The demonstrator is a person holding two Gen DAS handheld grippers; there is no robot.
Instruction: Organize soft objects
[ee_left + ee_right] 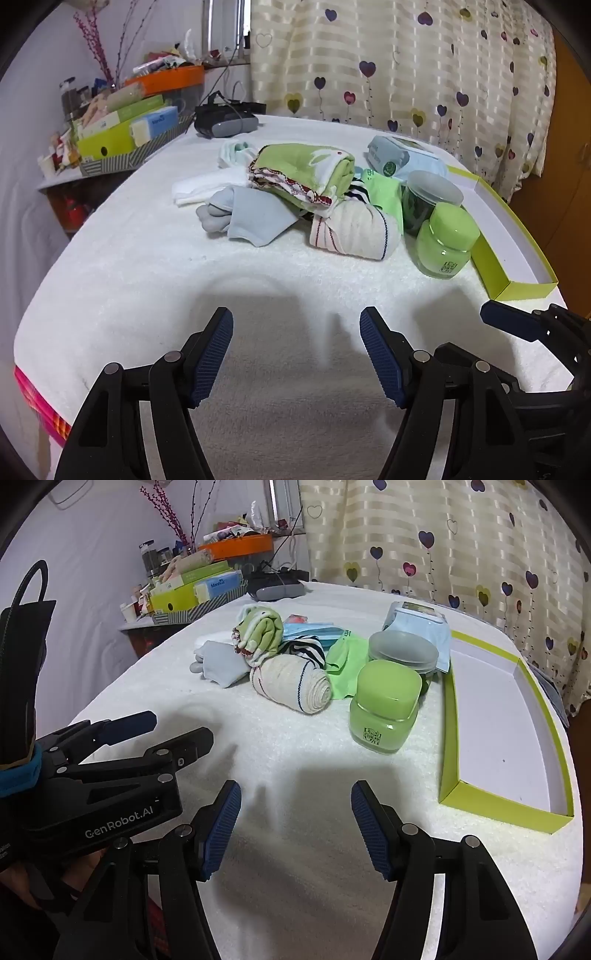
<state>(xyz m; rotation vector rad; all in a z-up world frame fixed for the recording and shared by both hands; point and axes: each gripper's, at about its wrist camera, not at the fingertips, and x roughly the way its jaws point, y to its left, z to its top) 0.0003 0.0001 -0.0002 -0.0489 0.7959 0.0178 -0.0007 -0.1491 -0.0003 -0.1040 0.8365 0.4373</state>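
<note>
Left gripper: hovering low over the near edge of the table, jaws standing wide apart and holding nothing; its blue ribbed pads are facing each other.
Right gripper: hanging just right of the left one, jaws likewise spread apart and empty, pointing toward the far pile.
Table cover: a white fluffy towel-like cloth is lying over the whole top.
Soft pile: sitting mid-table, well apart from both grippers; a cream rolled towel with thin stripes is lying nearest, a folded green towel is resting on top behind it, and a pale blue-grey sock is lying at the left.
Green box lid: a shallow rectangular cardboard tray with a white inside is sitting at the right, holding nothing.
Green jar: glossy and rounded, standing just left of the tray; a grey-lidded jar is standing right behind it.
Wipes pack: lying farther back.
</note>
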